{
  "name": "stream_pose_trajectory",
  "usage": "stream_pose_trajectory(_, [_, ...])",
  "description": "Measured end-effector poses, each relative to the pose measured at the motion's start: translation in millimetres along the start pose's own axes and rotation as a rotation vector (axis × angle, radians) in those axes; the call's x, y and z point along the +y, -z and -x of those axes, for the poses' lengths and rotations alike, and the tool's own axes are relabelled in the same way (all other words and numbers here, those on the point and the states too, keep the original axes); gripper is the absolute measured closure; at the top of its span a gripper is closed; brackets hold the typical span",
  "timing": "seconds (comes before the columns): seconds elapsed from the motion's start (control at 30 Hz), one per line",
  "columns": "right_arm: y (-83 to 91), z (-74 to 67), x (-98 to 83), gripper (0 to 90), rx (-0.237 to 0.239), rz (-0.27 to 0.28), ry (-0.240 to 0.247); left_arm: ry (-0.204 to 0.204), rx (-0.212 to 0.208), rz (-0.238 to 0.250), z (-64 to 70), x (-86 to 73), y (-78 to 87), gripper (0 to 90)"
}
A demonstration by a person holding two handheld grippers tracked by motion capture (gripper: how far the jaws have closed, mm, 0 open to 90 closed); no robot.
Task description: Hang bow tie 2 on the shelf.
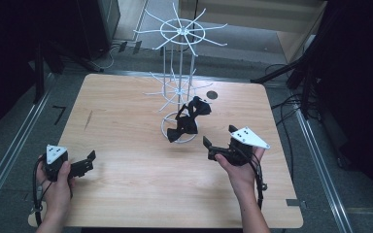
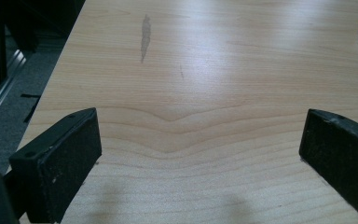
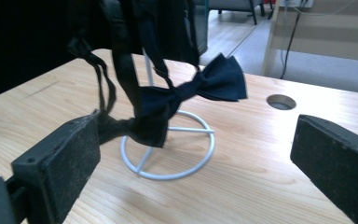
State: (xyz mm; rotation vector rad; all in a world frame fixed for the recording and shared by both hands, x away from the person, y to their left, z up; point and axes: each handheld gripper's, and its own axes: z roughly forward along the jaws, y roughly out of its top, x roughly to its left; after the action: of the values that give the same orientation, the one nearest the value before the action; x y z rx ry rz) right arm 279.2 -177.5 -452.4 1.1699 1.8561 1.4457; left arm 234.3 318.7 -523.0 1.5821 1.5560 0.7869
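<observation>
The right gripper (image 1: 217, 145) stands wide open and empty just in front of the bow ties (image 1: 188, 119), which hang low on the white rack (image 1: 180, 32) over its ring base (image 3: 193, 168). A careless reach could snag a strap and tip the light rack. The left gripper (image 1: 88, 161) idles open over bare table (image 1: 126, 194), well apart.

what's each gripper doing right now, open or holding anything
left gripper: open, nothing between the jaws, just bare table.
right gripper: open, holding nothing; the bow ties hang on the rack ahead of it.
</observation>
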Motion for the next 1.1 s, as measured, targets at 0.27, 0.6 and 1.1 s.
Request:
stream_pose_trajectory(0.27, [7.6,10.8,-9.2,0.0,-0.015,-0.014,-0.007,0.001,0.000,-0.001,0.0,0.0,0.0,0.0])
stream_pose_trajectory(0.6, [17.4,27.0,-25.6,0.0,-0.056,-0.033,-0.027,0.002,0.001,-0.001,0.0,0.0,0.0,0.0])
stream_pose_trajectory(1.1, [38.8,55.4,-49.6,0.0,-0.115,-0.061,-0.049,-0.004,0.005,0.000,0.4,-0.1,0.3,0.0])
